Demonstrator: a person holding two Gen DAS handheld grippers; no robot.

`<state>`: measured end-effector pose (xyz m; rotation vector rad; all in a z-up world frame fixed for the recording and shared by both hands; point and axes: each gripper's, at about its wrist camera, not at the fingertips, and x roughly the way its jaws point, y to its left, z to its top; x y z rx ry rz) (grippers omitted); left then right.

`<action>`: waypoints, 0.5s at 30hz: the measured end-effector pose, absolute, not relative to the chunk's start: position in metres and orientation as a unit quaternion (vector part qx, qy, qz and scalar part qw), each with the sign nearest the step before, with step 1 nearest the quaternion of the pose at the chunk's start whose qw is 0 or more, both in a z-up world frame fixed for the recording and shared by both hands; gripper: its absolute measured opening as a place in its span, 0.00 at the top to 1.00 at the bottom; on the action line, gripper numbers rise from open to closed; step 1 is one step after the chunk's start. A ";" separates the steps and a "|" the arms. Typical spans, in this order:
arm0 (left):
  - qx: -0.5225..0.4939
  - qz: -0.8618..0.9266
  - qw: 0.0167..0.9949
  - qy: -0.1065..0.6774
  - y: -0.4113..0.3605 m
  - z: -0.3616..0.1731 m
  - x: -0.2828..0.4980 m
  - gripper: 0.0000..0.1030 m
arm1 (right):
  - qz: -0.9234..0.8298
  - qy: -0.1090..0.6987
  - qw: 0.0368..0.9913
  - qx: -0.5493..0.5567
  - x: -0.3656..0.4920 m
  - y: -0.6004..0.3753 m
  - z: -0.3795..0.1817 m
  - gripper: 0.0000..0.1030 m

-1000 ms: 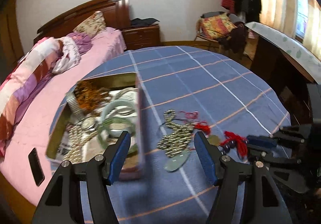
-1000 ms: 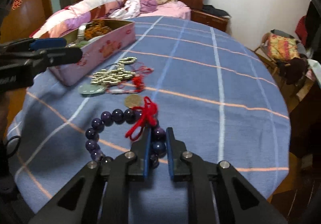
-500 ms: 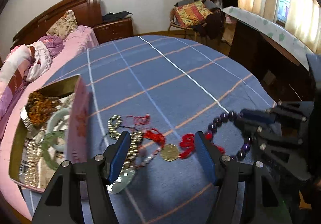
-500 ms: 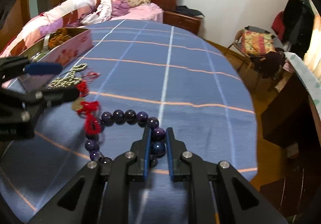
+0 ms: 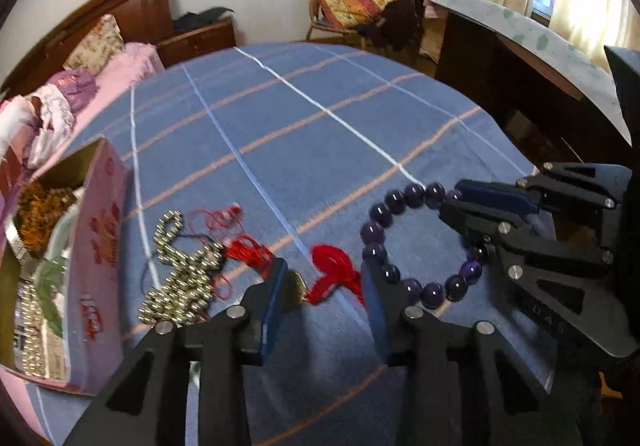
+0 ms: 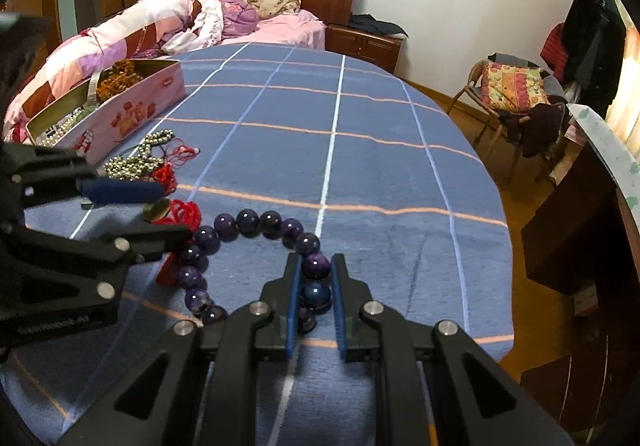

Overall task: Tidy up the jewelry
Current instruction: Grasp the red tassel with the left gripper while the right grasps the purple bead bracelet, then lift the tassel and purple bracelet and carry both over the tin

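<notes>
Covering the table, the checked blue cloth (image 6: 400, 174) now shows more bare weave. The left gripper (image 5: 326, 286), wide before, is closing around the red tassel (image 5: 334, 266); the right gripper (image 6: 315, 286) still pinches the round, glossy purple bead bracelet (image 6: 248, 222).

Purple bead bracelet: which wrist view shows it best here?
The left wrist view: the purple bead bracelet shows as a nearly whole ring beside its red tassel. In the right wrist view the right gripper, shut on two beads, hides the near side of the bracelet.

Home bedroom: bed (image 6: 224, 26), nightstand (image 6: 364, 42), chair (image 6: 516, 94).
</notes>
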<state>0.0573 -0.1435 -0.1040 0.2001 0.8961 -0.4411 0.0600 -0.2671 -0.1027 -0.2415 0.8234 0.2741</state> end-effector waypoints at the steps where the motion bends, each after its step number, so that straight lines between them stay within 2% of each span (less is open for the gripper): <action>1: 0.094 -0.212 0.873 0.430 -0.142 -0.104 0.057 0.63 | 0.133 0.398 0.900 -0.117 0.060 -0.267 -0.103 0.83; 4: 0.094 -0.224 0.870 0.428 -0.143 -0.103 0.055 0.98 | 0.135 0.398 0.900 -0.115 0.059 -0.267 -0.103 0.83; 15: 0.054 -0.219 0.896 0.383 -0.111 -0.063 0.041 1.00 | 0.140 0.385 0.907 -0.092 0.055 -0.272 -0.097 0.83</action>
